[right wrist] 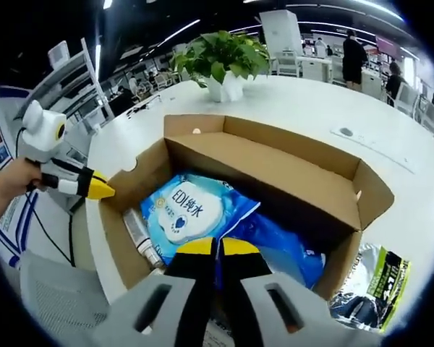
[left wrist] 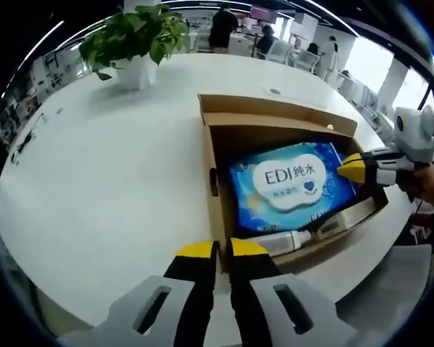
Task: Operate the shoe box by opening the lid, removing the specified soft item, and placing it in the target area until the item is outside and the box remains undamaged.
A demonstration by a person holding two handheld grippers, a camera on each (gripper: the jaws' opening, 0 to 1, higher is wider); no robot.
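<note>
The brown shoe box (left wrist: pixel 215 155) (right wrist: pixel 362 195) stands open on the white round table, its lid (left wrist: pixel 275 116) (right wrist: pixel 275 155) folded back. Inside lies a blue soft wipes pack with a white "EDI" label (left wrist: pixel 289 181) (right wrist: pixel 184 210). My right gripper (right wrist: pixel 218 248) (left wrist: pixel 351 170) is down inside the box, its jaws closed on the pack's edge, with blue film showing between them. My left gripper (left wrist: pixel 223 249) (right wrist: pixel 105 191) sits at the box's near corner, jaws closed over the cardboard wall edge.
A white bottle (left wrist: pixel 282 242) (right wrist: pixel 137 231) lies along the box's side wall beside the pack. A green-and-black foil pouch (right wrist: pixel 369 289) rests on the table outside the box. A potted plant (left wrist: pixel 134 36) (right wrist: pixel 220 54) stands at the table's far side, and people stand beyond it.
</note>
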